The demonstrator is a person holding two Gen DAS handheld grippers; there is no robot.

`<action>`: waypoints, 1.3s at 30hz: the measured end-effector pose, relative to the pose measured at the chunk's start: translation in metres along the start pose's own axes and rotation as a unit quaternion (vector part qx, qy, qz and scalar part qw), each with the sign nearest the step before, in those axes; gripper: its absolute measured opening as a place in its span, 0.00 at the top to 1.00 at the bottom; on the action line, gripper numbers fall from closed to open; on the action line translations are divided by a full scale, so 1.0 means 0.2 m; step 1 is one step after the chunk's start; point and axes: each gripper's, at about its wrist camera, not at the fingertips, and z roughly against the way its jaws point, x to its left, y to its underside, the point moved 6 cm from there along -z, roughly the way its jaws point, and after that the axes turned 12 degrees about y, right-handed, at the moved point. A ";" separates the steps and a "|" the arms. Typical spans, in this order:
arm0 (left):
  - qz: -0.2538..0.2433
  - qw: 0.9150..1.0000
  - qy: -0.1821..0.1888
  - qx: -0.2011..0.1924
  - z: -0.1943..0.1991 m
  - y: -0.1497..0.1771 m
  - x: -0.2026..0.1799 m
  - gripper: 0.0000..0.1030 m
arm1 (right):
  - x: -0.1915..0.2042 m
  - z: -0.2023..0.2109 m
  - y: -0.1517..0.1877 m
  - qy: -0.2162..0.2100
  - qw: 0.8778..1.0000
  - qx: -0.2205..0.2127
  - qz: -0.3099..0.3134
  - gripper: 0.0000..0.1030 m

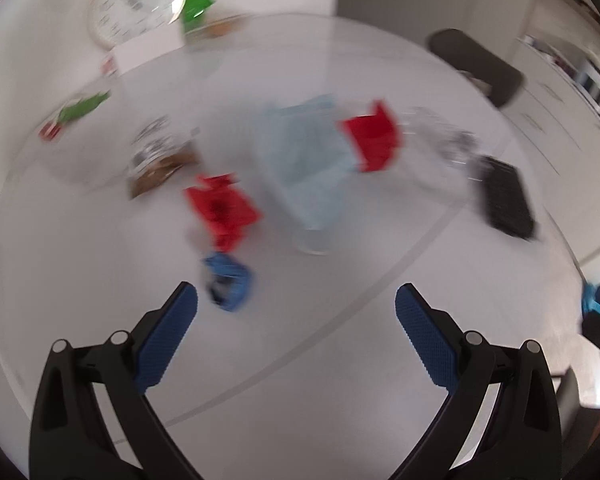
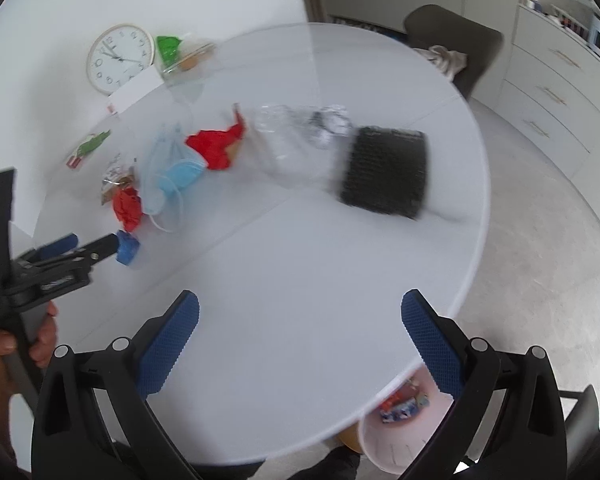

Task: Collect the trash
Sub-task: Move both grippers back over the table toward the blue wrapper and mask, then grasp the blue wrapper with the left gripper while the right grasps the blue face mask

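Trash lies on a round white table (image 2: 300,264). A crumpled blue scrap (image 1: 228,284) lies just ahead of my left gripper (image 1: 296,312), which is open and empty. Behind it are a red crumpled paper (image 1: 222,210), light-blue face masks (image 1: 304,160), another red paper (image 1: 374,140) and a crushed clear bottle (image 1: 440,140). In the right wrist view my left gripper (image 2: 96,250) reaches the blue scrap (image 2: 127,252). My right gripper (image 2: 300,320) is open and empty over the table's near edge. A pink bin (image 2: 396,432) with wrappers stands below the edge.
A black mesh tray (image 2: 384,170) lies at the right of the table. A foil wrapper (image 2: 116,178), a green-red packet (image 2: 88,148), a wall clock (image 2: 120,58) and a green bag (image 2: 170,50) are at the back left. A chair (image 2: 456,44) stands behind.
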 end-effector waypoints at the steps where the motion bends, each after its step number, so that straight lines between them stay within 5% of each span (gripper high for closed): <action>1: 0.007 1.000 -0.004 0.004 -0.04 0.00 0.06 0.12 | 0.04 -0.02 -0.02 -0.002 1.000 0.002 0.002 0.03; 9: 0.027 0.999 -0.006 0.042 -0.28 0.00 0.29 0.35 | 0.27 -0.13 -0.13 -0.013 1.000 0.019 0.021 0.02; 14: 0.023 0.997 0.005 0.067 -0.38 0.02 0.32 0.63 | 0.41 -0.19 -0.20 -0.019 0.999 0.022 0.037 0.02; 23: 0.032 0.998 0.006 0.057 -0.34 0.02 0.37 0.71 | 0.67 -0.35 -0.38 -0.070 0.996 0.032 0.050 0.03; 33: 0.013 0.999 -0.002 0.040 -0.16 -0.01 0.34 0.71 | 0.88 -0.70 -0.56 -0.103 0.990 0.098 0.012 0.32; 35: 0.007 0.999 0.002 0.039 -0.13 0.00 0.32 0.71 | 0.91 -0.75 -0.56 -0.099 0.989 0.111 0.012 0.44; 39: -0.004 0.999 0.003 0.036 -0.10 -0.01 0.29 0.71 | 0.94 -0.78 -0.53 -0.109 0.985 0.134 0.011 0.91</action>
